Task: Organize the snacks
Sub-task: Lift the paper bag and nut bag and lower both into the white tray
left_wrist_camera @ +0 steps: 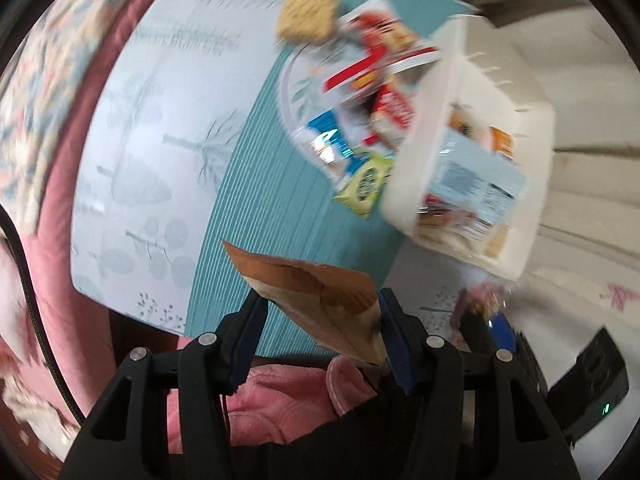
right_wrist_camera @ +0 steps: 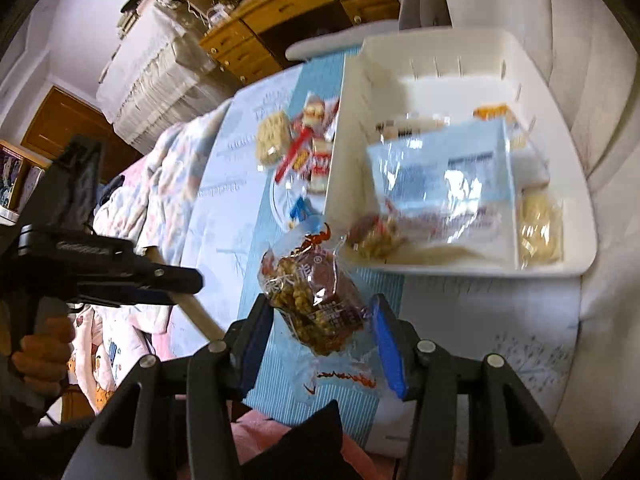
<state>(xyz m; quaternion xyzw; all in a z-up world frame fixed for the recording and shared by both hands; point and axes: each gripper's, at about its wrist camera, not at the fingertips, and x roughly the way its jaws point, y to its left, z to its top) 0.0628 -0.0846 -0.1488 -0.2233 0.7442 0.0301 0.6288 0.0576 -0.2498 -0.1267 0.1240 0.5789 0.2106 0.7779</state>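
Observation:
My left gripper (left_wrist_camera: 320, 312) is shut on a flat brown paper packet (left_wrist_camera: 316, 296), held in the air over the teal striped cloth (left_wrist_camera: 272, 208). My right gripper (right_wrist_camera: 320, 320) is shut on a clear bag of brown crunchy snack (right_wrist_camera: 320, 300) with red print, held just in front of the white bin (right_wrist_camera: 560, 240). The bin (left_wrist_camera: 528, 128) holds a pale blue packet (right_wrist_camera: 440, 168) and several smaller snacks. Loose snacks lie beside it on the cloth: a yellow noodle block (left_wrist_camera: 308, 12), red packets (left_wrist_camera: 380, 64), a blue packet (left_wrist_camera: 332, 144) and a green one (left_wrist_camera: 364, 184).
In the right wrist view a hand (right_wrist_camera: 40, 356) holds the left gripper's body (right_wrist_camera: 100, 264) at the left. A flowered quilt (right_wrist_camera: 136, 192), a wooden desk (right_wrist_camera: 272, 28) and a covered cabinet (right_wrist_camera: 152, 64) lie behind. Pink fabric (left_wrist_camera: 280, 400) is below the fingers.

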